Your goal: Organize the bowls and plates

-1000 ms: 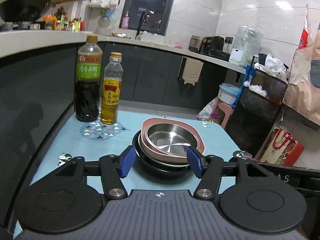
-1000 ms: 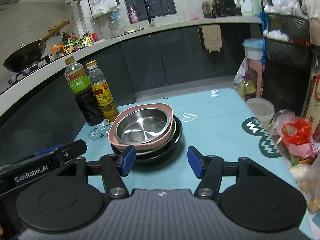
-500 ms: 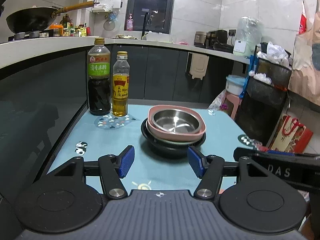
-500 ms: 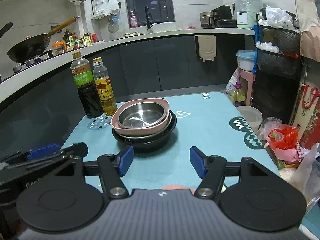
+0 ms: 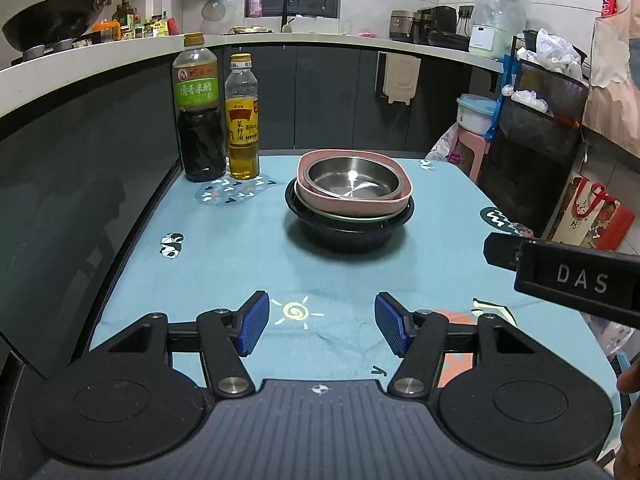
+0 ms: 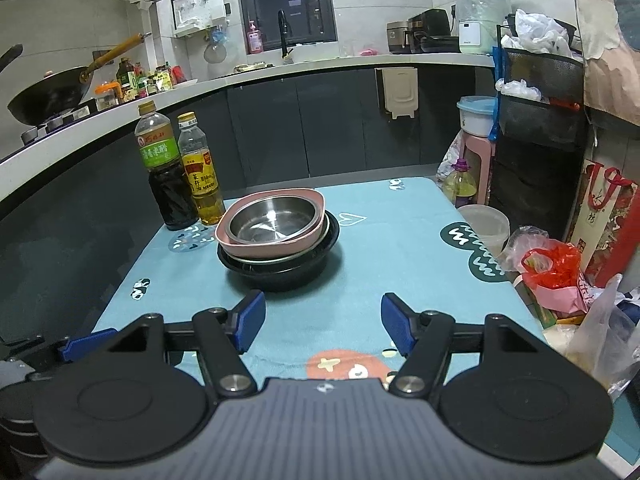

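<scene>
A stack of dishes stands mid-table: a steel bowl (image 5: 352, 180) sits inside a pink square bowl (image 5: 360, 202), on a pale green plate, in a black bowl (image 5: 346, 232). The stack also shows in the right wrist view, with the steel bowl (image 6: 274, 220) on top and the black bowl (image 6: 280, 272) at the bottom. My left gripper (image 5: 320, 324) is open and empty, well short of the stack. My right gripper (image 6: 322, 322) is open and empty, also short of it. The right gripper's body shows at the right of the left wrist view (image 5: 576, 278).
A dark vinegar bottle (image 5: 198, 112) and a yellow oil bottle (image 5: 241, 120) stand at the table's far left corner. A red plastic bag (image 6: 554, 268), a white tub (image 6: 486, 224) and other bags crowd the right edge. The table (image 6: 400, 264) has a teal cloth.
Both grippers have drawn back from the stack toward the table's near edge and stayed open. The stack has not moved.
</scene>
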{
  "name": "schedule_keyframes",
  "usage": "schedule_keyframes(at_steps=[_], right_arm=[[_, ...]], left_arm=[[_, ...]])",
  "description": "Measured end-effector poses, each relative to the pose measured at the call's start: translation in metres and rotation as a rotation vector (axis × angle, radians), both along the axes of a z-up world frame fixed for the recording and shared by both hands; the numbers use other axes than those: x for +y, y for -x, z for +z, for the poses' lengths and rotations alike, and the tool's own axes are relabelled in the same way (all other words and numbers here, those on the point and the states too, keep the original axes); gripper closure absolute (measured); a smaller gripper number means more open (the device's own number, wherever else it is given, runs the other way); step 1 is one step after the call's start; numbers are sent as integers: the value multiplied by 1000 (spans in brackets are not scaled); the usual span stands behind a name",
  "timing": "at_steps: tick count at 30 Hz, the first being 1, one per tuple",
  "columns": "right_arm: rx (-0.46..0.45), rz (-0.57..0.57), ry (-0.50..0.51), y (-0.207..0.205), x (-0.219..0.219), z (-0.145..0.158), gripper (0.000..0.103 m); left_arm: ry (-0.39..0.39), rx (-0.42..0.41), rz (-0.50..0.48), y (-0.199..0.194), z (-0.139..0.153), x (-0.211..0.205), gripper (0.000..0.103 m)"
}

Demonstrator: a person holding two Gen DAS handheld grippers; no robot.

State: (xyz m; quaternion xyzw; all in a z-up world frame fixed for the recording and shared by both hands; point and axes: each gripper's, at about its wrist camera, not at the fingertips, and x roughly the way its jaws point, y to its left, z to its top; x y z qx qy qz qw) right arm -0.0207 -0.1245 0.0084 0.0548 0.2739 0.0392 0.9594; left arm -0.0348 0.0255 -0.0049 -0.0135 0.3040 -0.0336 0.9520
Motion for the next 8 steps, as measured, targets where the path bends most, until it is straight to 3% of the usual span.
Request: schedule_keyframes(at_steps=[8], right_arm=[[-6,-7,2,2,1,3,50]], left_arm=[[-15,-27,11,3,6,-2,47]])
